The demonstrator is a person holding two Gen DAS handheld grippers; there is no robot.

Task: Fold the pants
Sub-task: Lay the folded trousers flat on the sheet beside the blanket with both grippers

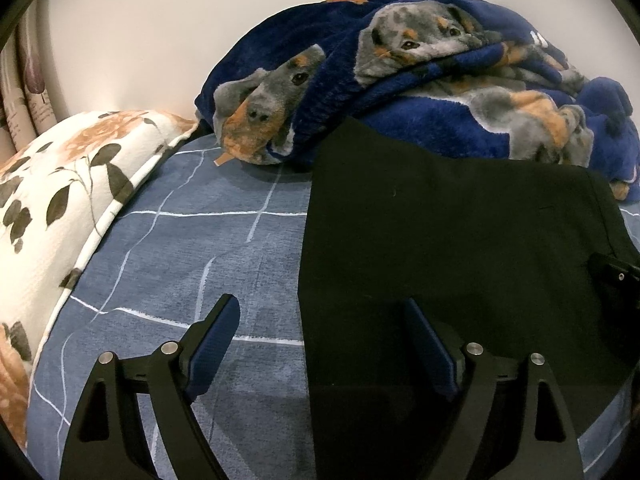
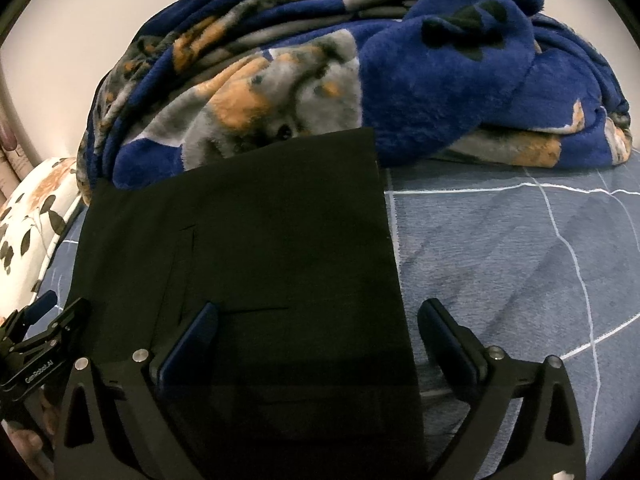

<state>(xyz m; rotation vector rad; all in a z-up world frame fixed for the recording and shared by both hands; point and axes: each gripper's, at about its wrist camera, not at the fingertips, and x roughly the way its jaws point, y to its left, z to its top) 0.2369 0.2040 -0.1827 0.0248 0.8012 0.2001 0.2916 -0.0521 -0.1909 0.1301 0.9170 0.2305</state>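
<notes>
Beside the pants [image 2: 248, 248], bare bedsheet [image 2: 500, 248]; both claws gape

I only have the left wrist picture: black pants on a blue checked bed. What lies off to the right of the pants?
Observer: Bare checked bedsheet; the pants end in a straight edge there.
Operator: Is the other tool gripping that edge?
Observer: No. The right gripper is open, its fingers straddling the edge, one over cloth, one over sheet.
Operator: Anything more of the dog blanket?
Observer: Yes, the blanket has a plain blue fold with a black paw print.
</notes>
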